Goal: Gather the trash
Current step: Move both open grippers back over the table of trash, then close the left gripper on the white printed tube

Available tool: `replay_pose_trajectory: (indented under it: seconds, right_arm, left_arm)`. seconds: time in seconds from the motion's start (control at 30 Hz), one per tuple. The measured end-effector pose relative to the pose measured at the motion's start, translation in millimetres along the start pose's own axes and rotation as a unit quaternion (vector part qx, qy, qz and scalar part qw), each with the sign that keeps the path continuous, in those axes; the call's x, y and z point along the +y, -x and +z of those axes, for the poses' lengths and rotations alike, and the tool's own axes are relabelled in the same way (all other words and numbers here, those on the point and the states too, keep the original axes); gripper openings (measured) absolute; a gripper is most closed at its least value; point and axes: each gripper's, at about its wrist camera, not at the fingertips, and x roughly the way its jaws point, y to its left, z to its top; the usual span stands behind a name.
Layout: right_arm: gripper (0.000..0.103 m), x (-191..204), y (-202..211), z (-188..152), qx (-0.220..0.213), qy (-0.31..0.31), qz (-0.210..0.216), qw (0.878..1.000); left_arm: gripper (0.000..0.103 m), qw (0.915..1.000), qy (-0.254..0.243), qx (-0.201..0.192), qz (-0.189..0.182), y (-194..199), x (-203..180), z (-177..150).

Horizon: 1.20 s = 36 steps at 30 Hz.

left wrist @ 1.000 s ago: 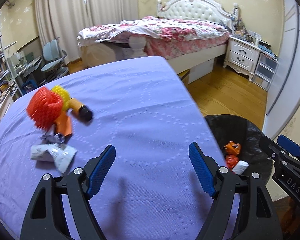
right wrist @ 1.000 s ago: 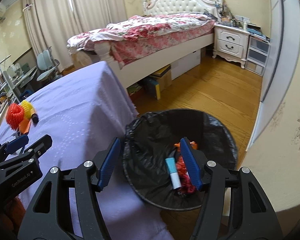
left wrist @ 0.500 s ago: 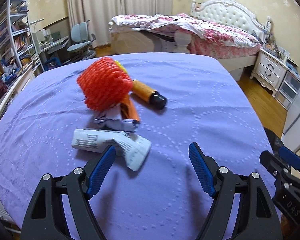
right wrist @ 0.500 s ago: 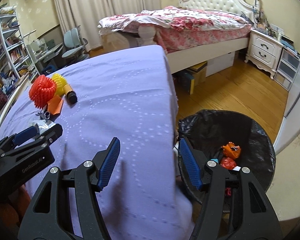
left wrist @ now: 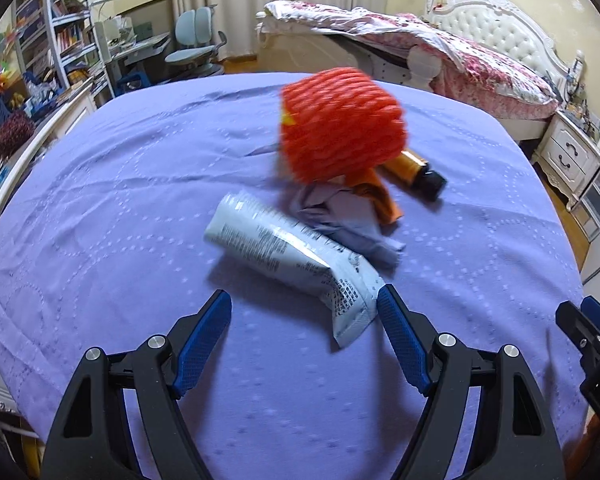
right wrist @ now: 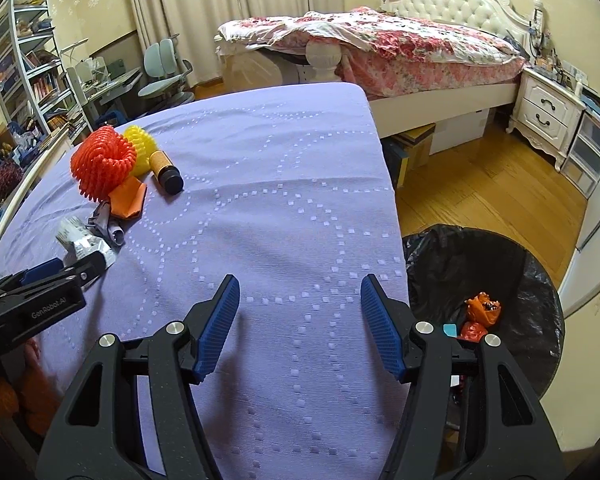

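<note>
A white printed wrapper lies on the purple tablecloth, just ahead of my open, empty left gripper. Behind it are crumpled grey paper, an orange scrap, a red foam net and an orange bottle with a black cap. In the right wrist view the same pile sits far left: the red net, a yellow foam net, the bottle and the wrapper. My right gripper is open and empty above the cloth.
A black-lined bin stands on the wood floor right of the table, holding orange trash. The table's right edge runs beside it. A bed, a nightstand and bookshelves stand beyond.
My left gripper has swung left from the bin side and closed in on the trash pile. My right gripper has moved from over the bin to over the table. Both stayed open.
</note>
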Motion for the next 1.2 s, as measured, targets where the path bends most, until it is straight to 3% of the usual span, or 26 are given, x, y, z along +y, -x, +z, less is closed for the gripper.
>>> replay_pose_trajectory:
  seconds: [0.3, 0.53, 0.77, 0.87, 0.97, 1.2]
  right_arm:
    - [0.067, 10, 0, -2, 0.0, 0.011, 0.005, 1.0]
    - [0.067, 17, -1, -1, 0.002, 0.019, 0.006, 1.0]
    - [0.067, 21, -3, -1, 0.005, 0.023, 0.007, 1.0]
    - [0.067, 23, -4, -1, 0.006, 0.025, 0.008, 1.0]
    - [0.067, 27, -6, 0, 0.008, 0.029, 0.01, 0.999]
    - [0.067, 42, -10, 3, 0.008, 0.043, 0.018, 0.999]
  left_arm:
    - [0.076, 0.9995, 0.029, 0.003, 0.015, 3, 32, -4]
    - [0.076, 0.9997, 0.018, -0.015, -0.009, 8, 19, 5]
    - [0.076, 0.9998, 0.017, -0.013, 0.0, -10, 21, 21]
    - [0.062, 0.9996, 0.02, -0.005, -0.021, -11, 26, 19]
    - [0.048, 0.9998, 0.001, -0.012, -0.015, -9, 28, 15]
    - [0.044, 0.9994, -0.012, -0.018, -0.027, -4, 39, 9]
